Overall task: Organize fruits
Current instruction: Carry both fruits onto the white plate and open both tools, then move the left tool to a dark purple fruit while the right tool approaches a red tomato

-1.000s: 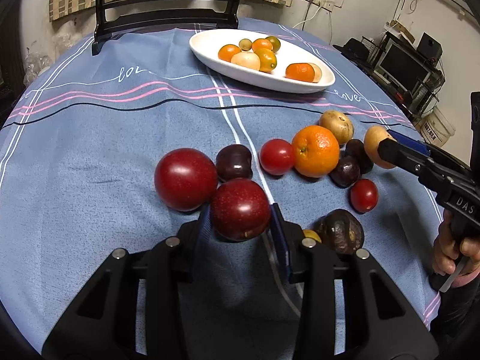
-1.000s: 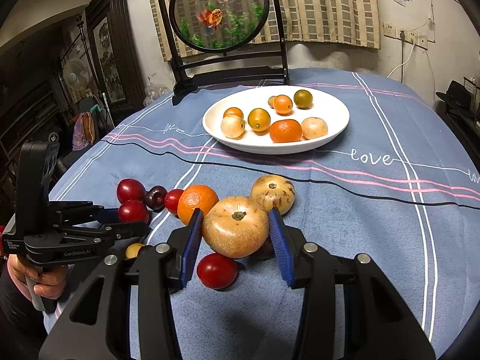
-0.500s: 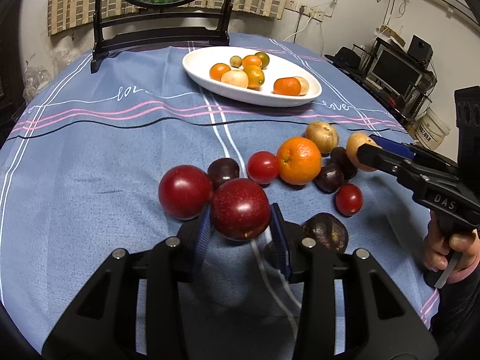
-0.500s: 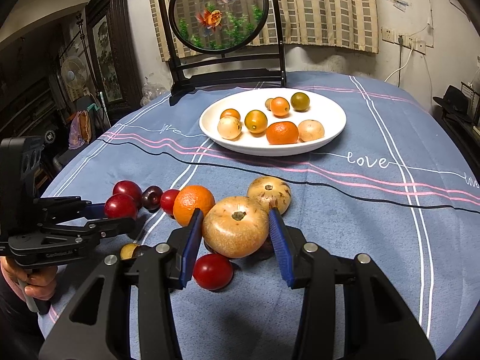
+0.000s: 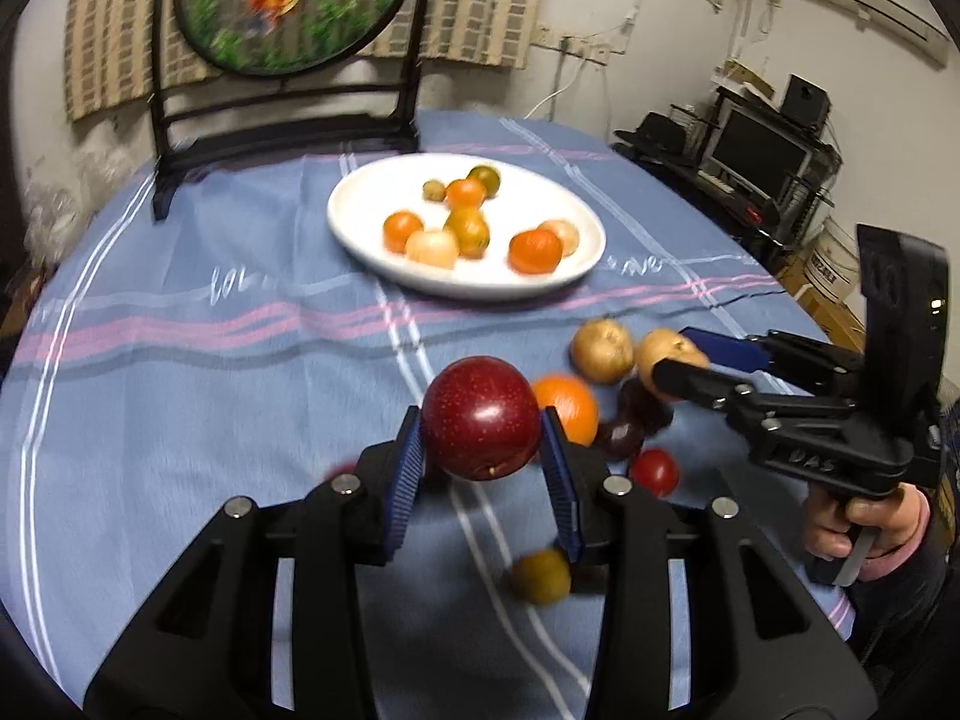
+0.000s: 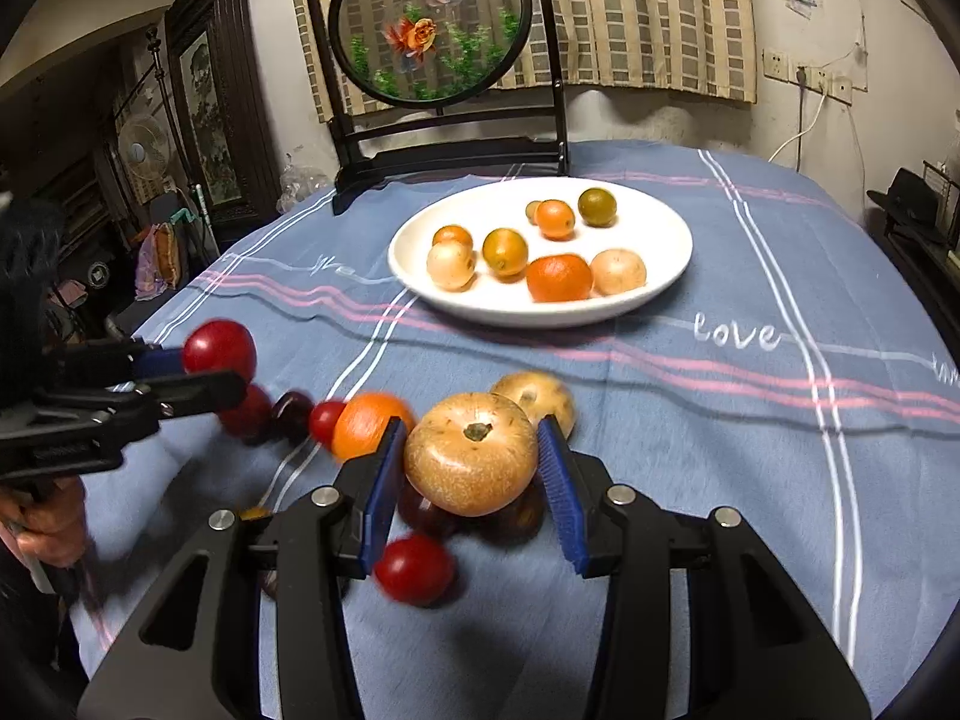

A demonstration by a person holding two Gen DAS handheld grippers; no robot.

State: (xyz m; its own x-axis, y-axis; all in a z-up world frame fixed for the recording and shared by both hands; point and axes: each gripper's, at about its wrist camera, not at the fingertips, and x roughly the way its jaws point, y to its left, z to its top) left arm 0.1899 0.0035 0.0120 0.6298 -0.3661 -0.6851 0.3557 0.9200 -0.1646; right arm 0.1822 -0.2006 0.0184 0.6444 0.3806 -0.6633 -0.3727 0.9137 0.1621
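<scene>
a: nearest first, what's each tool carrying?

b: the left gripper (image 5: 482, 459) is clamped across a dark red fruit (image 5: 480, 417), pads on its widest sides so it can't roll out. the right gripper (image 6: 471, 474) pinches a tan round fruit (image 6: 471, 461) the same way, stem up.

a: why raised?

b: probably to clear the loose pile below, the orange (image 6: 371, 425) and small red fruit (image 6: 414, 569) on the blue tablecloth (image 6: 750, 480).

a: and beyond?

b: the white plate (image 6: 672, 276) sits farther back, already holding orange and pale fruit, which looks like the destination.
</scene>
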